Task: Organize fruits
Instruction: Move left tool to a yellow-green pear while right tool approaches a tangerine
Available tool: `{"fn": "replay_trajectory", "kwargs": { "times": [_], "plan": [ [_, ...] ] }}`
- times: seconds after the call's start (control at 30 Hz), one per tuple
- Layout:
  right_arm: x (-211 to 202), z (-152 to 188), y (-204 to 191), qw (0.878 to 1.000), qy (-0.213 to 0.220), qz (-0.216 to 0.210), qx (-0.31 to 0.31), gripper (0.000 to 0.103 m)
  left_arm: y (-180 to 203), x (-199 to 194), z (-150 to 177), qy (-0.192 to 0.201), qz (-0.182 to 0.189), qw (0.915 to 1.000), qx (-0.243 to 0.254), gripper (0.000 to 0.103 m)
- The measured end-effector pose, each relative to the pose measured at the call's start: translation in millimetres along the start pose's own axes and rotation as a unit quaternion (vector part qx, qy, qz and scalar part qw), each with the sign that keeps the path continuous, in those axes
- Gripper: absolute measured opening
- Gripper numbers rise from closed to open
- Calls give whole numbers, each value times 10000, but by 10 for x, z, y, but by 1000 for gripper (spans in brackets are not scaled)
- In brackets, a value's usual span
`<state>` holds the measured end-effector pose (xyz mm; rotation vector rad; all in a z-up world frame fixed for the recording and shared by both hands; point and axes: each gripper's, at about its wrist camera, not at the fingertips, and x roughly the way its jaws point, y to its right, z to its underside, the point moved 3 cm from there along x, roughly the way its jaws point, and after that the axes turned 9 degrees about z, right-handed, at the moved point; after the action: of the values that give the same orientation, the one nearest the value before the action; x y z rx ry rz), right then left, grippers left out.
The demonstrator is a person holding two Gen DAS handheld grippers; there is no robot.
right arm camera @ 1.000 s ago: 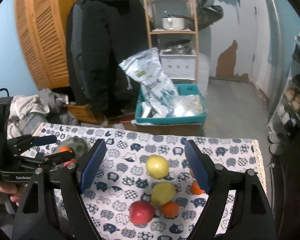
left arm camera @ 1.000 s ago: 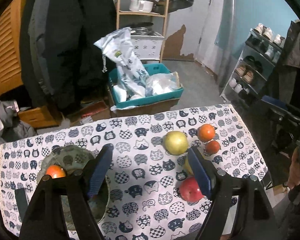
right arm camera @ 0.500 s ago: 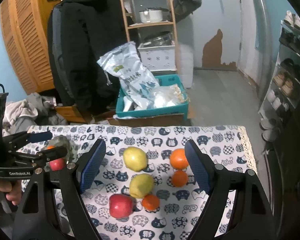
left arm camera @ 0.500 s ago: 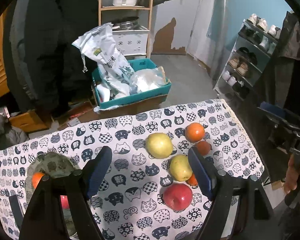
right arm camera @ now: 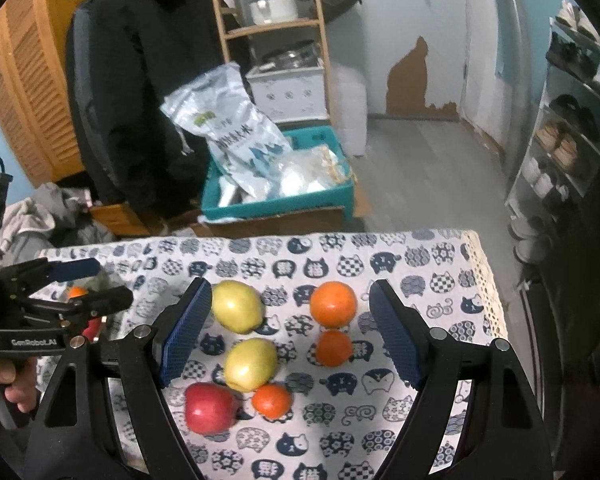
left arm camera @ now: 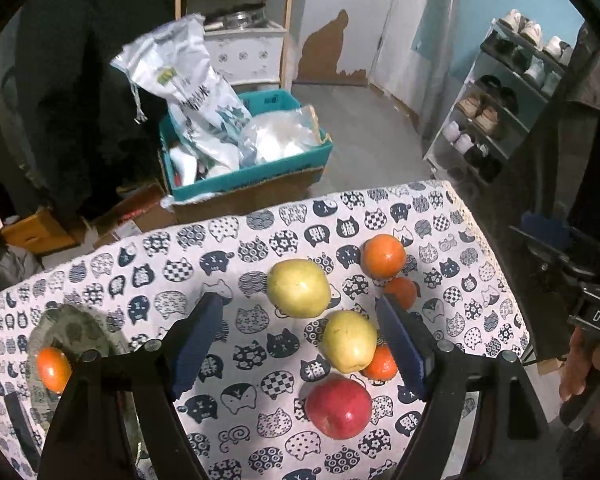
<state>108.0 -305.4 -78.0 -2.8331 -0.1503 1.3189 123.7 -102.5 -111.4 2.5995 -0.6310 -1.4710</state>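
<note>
Left wrist view: left gripper (left arm camera: 300,344) hangs over the table (left arm camera: 228,240), jaws apart, nothing pinched. They've just been opening a bit more. Using the red apple (left arm camera: 338,406) as landmark: lower pear (left arm camera: 350,346) sits just behind it, touching or nearly so; a small orange (left arm camera: 380,364) is tucked against that pear's right side, just behind-right of the apple. Upper pear (left arm camera: 299,288) is further behind the apple, slightly left. Big orange (left arm camera: 383,256) is far behind-right of the apple, with a mid orange (left arm camera: 400,292) just in front of it, partly hidden by the right finger pad. Well left of the apple, a grey-green bowl (left arm camera: 72,328) holds one orange (left arm camera: 54,369) at its left rim.

Right wrist view: right gripper (right arm camera: 290,334) also spread wide, empty, over the same cluster. Red apple (right arm camera: 210,408) at front-left; small orange (right arm camera: 272,400) just right of it; pears and two oranges behind it. Left gripper (right arm camera: 88,284) visible far left of the apple, over the bowl area; something red shows under it, can't tell what. A hand (right arm camera: 4,384) holds its grip.
</note>
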Motion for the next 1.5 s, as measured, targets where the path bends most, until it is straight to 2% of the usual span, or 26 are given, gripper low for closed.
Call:
{"fn": "replay_trajectory", "kwargs": {
  "times": [0.4, 0.7, 0.97, 1.1, 1.33, 1.37, 1.4, 1.5],
  "plan": [
    [681, 179, 197, 9972, -699, 219, 178, 81, -161, 905, -107, -718, 169, 9958, -542, 81],
    [1026, 408, 285, 9931, -1120, 305, 143, 81, -229, 1386, -60, -1124, 21, 9920, -571, 81],
    [1433, 663, 273, 9851, -1685, 328, 109, 81, -385, 1668, 14, -1388, -48, 9867, -840, 82],
    [1573, 787, 295, 9808, -1919, 259, 231, 81, -383, 1793, 68, -1524, -22, 9850, -807, 86],
    [1669, 885, 365, 9773, -2069, 271, 368, 81, -388, 1940, 99, -1585, 46, 9841, -796, 86],
    [1680, 889, 362, 9772, -2072, 274, 366, 81, -389, 1944, 100, -1563, 96, 9844, -802, 84],
    [1688, 893, 358, 9772, -2077, 271, 355, 81, -386, 1944, 102, -1548, 180, 9845, -807, 78],
    [1718, 909, 341, 9765, -2112, 277, 315, 81, -373, 1938, 121, -1558, 221, 9850, -711, 78]
  ]
}}
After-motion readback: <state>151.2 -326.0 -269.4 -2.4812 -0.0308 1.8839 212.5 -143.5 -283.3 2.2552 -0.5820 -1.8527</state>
